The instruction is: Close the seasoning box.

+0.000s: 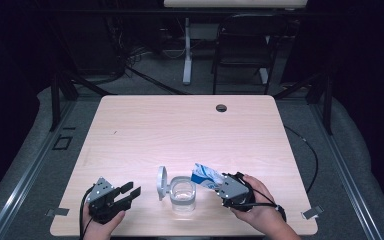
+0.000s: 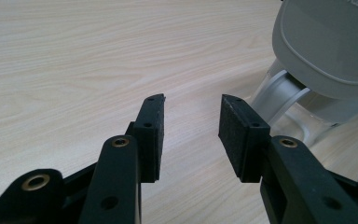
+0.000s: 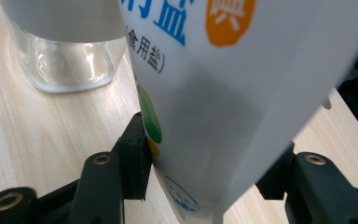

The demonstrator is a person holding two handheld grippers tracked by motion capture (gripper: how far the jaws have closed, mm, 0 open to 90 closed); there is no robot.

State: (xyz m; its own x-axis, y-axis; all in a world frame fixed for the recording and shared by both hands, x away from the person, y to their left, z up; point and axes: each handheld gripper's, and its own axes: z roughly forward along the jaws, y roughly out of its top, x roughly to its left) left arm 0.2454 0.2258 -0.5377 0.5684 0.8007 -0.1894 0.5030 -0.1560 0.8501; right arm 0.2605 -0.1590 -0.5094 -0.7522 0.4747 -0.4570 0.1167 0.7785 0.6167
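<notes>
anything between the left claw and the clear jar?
Only bare light wood table in the high view. The open left claw stops short of the clear plastic jar; the jar's flipped-up grey lid is its nearest part.

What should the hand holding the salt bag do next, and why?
Probably tip the salt bag a bit further over the clear jar. The right gripper is clamped on the bag, the jar's lid is flipped open, and the bag's top is beside the jar's mouth. The left gripper waits open nearby.
</notes>
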